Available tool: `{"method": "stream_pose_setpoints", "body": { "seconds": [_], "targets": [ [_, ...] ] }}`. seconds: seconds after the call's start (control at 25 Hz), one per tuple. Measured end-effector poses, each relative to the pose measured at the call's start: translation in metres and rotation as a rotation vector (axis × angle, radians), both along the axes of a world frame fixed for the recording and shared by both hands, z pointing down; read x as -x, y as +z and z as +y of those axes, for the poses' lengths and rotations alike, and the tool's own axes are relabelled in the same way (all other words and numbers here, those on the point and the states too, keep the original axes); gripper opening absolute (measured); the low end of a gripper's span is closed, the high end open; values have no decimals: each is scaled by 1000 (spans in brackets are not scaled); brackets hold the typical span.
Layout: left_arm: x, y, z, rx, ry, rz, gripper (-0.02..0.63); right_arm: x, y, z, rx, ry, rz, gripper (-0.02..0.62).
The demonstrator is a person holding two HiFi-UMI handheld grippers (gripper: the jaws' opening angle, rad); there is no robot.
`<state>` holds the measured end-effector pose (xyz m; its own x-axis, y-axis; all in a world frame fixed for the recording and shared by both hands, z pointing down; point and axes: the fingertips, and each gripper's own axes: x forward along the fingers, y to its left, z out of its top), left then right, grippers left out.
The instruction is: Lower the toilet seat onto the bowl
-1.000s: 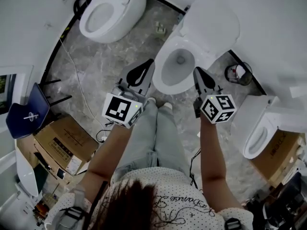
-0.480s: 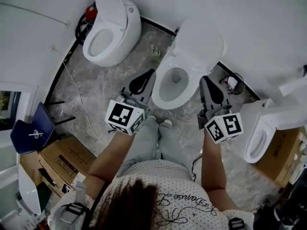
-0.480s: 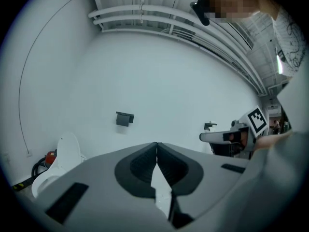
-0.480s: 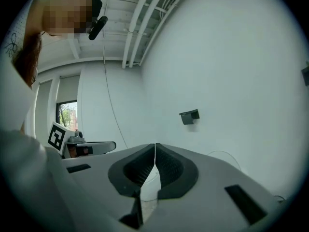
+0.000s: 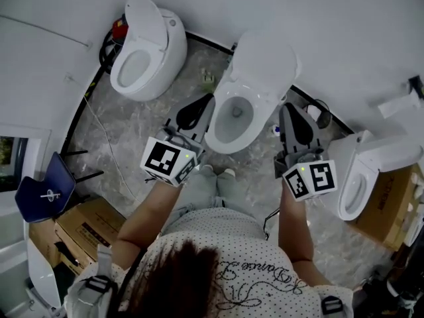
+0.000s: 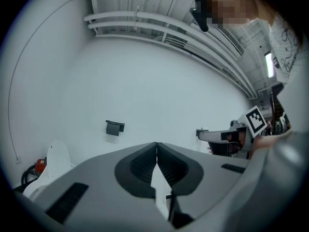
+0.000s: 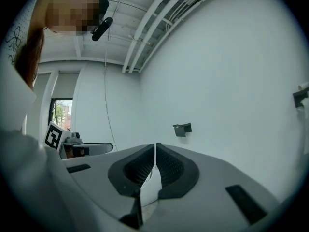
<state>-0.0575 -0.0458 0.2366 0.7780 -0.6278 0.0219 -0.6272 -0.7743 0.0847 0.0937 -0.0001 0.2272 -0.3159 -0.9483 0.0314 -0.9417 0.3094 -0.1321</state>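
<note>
Seen from above, the toilet seat [image 5: 265, 61] stands raised at twelve o'clock of its bowl [image 5: 215, 134]. The left gripper [image 5: 208, 99] is at the bowl's nine o'clock and the right gripper [image 5: 285, 106] at three o'clock. Both are clenched, with nothing between their jaws.

The person stood facing the middle toilet [image 5: 222, 134], its lid [image 5: 265, 61] raised toward the wall. The left gripper [image 5: 206, 101] and right gripper [image 5: 287, 109] flanked the bowl, jaws together and empty. A cardboard box [image 5: 83, 225] lay at the lower left.

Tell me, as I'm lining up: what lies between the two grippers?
The middle toilet's bowl, between the left gripper and right gripper; the head view shows it.
</note>
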Motion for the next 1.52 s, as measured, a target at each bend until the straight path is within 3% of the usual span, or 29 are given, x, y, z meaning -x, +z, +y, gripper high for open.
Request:
{"method": "stream_pose_setpoints", "body": {
  "seconds": [0.28,1.52],
  "targets": [
    [-15,-13,0,-35,11,-3,5,-16,-4,-3,-11,43,40,18],
    [-46,-10,14,-44,-51,1,5,-43,1,6,-24,-10,75,18]
  ]
}}
